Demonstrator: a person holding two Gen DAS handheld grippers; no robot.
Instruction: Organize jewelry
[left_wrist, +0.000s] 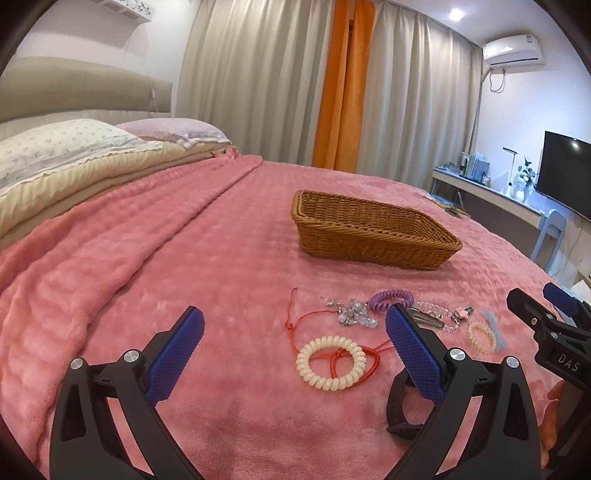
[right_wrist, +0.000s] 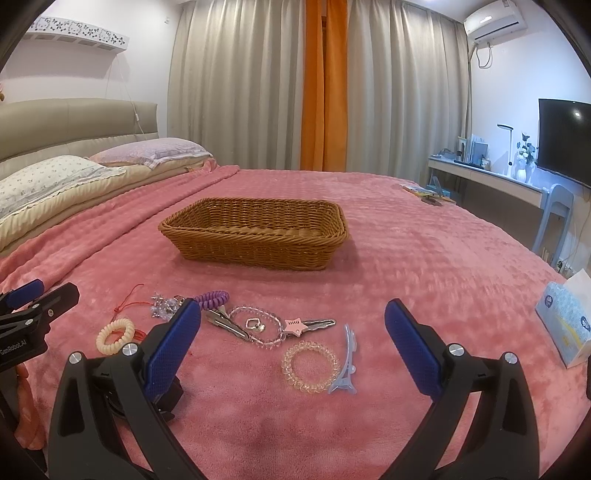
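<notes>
Jewelry lies loose on the pink blanket (right_wrist: 424, 258), between and ahead of both jaws. Left gripper (left_wrist: 295, 350): jaws wide apart, empty, cream coil tie (left_wrist: 330, 363) and red cord (left_wrist: 314, 317) between them. Right gripper (right_wrist: 293, 345): jaws wide apart, empty, clear coil tie (right_wrist: 310, 366) and blue clip (right_wrist: 345, 363) between. Wicker basket (right_wrist: 255, 245) stands farther back

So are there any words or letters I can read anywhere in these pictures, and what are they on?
"DAS": white letters on the black body of the right gripper, cut off at the picture's edge.
"GenRobot.AI": white letters on the black body of the left gripper.
Tissue box: round printed marks, too small to read.
Air conditioner: a small mark, too blurred to read.
</notes>
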